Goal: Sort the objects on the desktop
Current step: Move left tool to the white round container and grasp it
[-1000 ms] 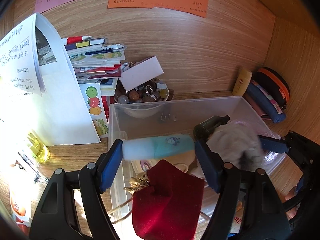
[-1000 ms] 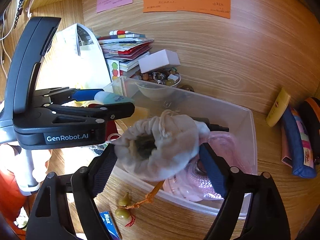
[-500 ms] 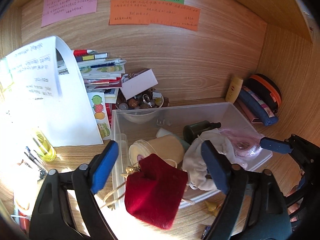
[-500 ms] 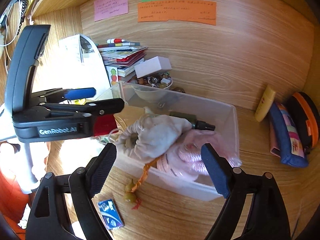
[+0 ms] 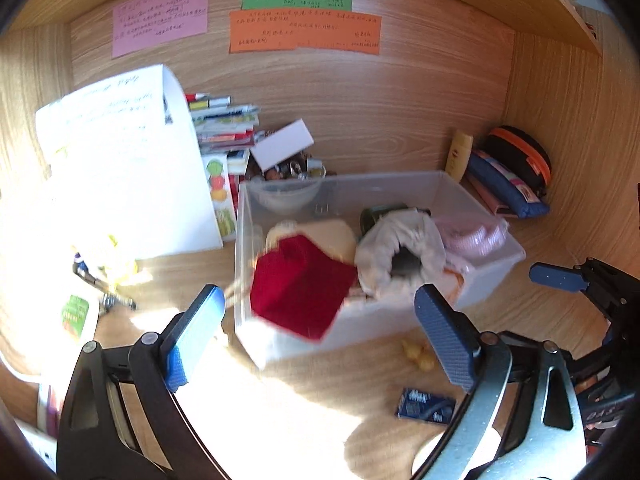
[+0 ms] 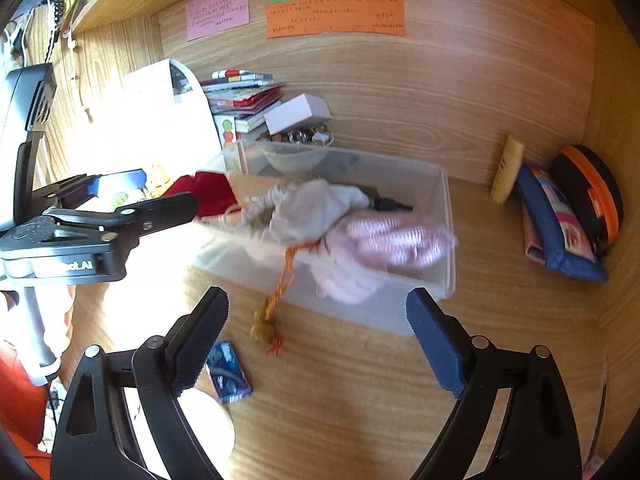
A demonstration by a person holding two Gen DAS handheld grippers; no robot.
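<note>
A clear plastic bin (image 5: 476,276) (image 6: 444,216) stands on the wooden desk. In it lie a red pouch (image 5: 300,288) (image 6: 208,196), a grey-white drawstring bag (image 5: 400,252) (image 6: 312,212), a pink cloth (image 5: 476,232) (image 6: 392,240) and a dark bottle (image 6: 390,203). An orange cord with beads (image 6: 276,308) hangs over the bin's front wall. My left gripper (image 5: 320,336) is open and empty, back from the bin's front. My right gripper (image 6: 316,340) is open and empty, also in front of the bin.
A bowl of beads (image 6: 300,140), a white box (image 6: 298,112), stacked books (image 6: 240,92) and a white paper sheet (image 5: 120,160) stand behind and left of the bin. Pencil cases (image 6: 560,220) and a yellow tube (image 6: 507,168) lie at the right wall. A blue packet (image 6: 228,372) lies near me.
Both grippers have let go and pulled back from the bin. The blue tube from the left gripper and the drawstring bag from the right now lie in the bin.
</note>
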